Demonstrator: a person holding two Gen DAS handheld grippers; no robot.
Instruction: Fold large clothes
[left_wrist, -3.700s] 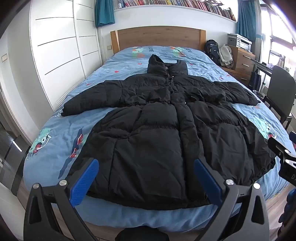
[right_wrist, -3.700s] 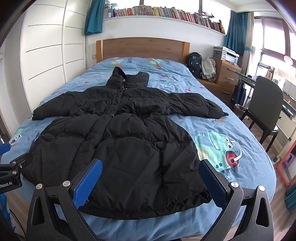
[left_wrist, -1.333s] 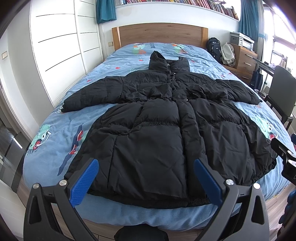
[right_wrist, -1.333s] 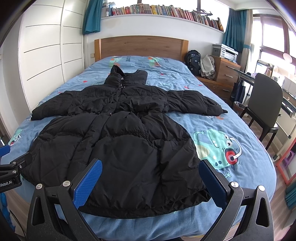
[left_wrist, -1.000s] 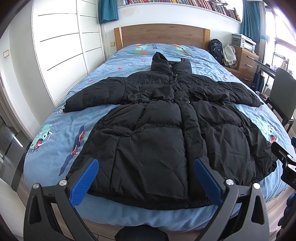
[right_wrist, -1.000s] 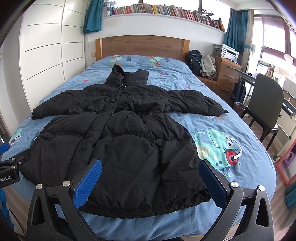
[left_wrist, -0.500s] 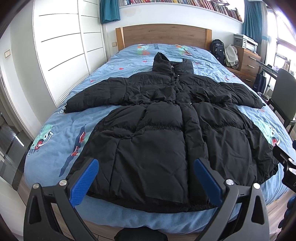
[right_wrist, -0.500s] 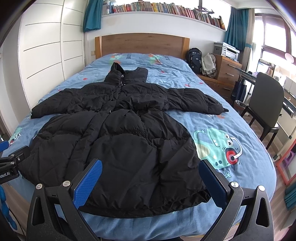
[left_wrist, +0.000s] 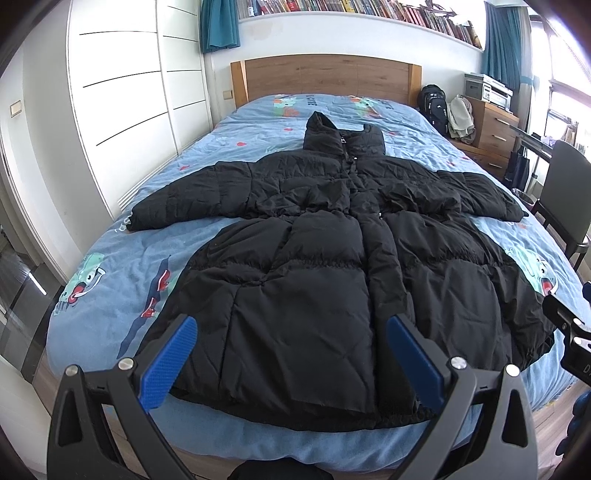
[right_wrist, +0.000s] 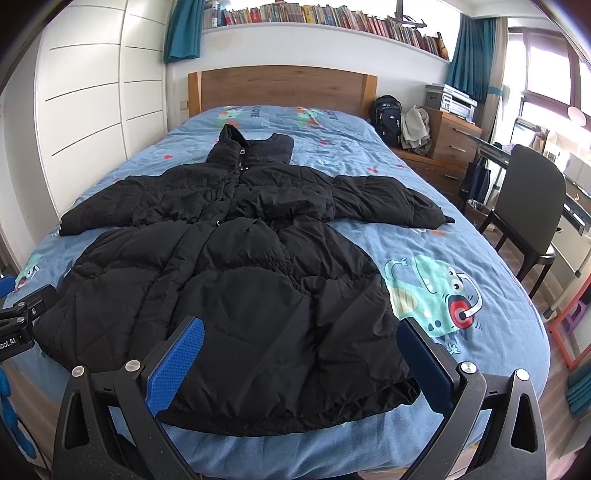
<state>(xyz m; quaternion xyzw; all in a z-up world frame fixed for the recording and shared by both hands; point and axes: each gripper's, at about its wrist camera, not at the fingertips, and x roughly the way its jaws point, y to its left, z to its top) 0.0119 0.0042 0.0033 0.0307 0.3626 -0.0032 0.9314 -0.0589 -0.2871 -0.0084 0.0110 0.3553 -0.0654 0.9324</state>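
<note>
Both pairs of jaws stand wide apart and hold nothing: my left gripper (left_wrist: 291, 354) and my right gripper (right_wrist: 301, 358) hover side by side at the foot of the bed (left_wrist: 110, 288), short of the cloth.

Nearest item: hem of the black puffer coat (left_wrist: 314, 295), lying across the bed's foot end, its lower edge just short of the mattress edge. No fold in it.

Middle: coat body, front up, closed down the centre, spread flat over the blue cartoon-print cover.

Further: left sleeve (left_wrist: 192, 195) and right sleeve (right_wrist: 391, 201), each stretched straight out to its own side. Neither is turned in.

Beyond: hood (left_wrist: 340, 138), pointing toward the wooden headboard (left_wrist: 325, 79).

Status, as I judge it: laying-out complete; folding not begun. Outstanding: sleeves in over the body, sides in, then hem up toward the hood.
</note>
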